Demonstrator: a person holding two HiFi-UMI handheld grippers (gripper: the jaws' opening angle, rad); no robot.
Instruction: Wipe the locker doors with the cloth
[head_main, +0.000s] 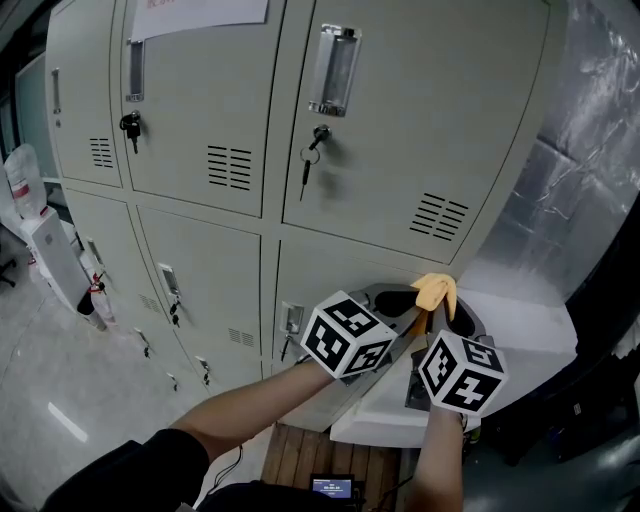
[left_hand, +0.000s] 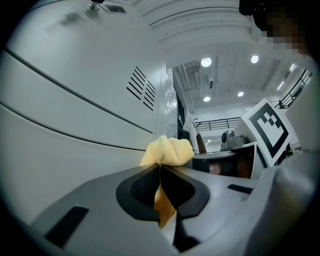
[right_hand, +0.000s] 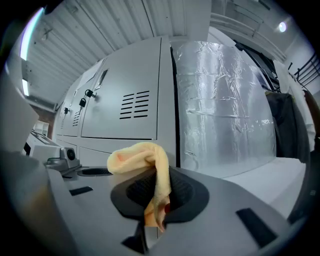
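A small yellow cloth (head_main: 435, 291) is bunched up in front of the lower right locker door (head_main: 330, 275), close to its top right corner. My left gripper (head_main: 415, 299) and my right gripper (head_main: 438, 312) meet at it, and both are shut on it. In the left gripper view the cloth (left_hand: 168, 150) bulges past the shut left gripper (left_hand: 160, 172), with the pale door close on the left. In the right gripper view the cloth (right_hand: 141, 153) folds over the tips of the right gripper (right_hand: 157, 199) and a strip hangs between the pads.
Beige lockers (head_main: 200, 110) fill the wall, with keys (head_main: 311, 150) hanging from the upper locks. A foil-wrapped surface (head_main: 585, 150) rises on the right above a white ledge (head_main: 520, 330). A small red extinguisher (head_main: 97, 293) stands at lower left; wooden slats (head_main: 320, 460) lie underfoot.
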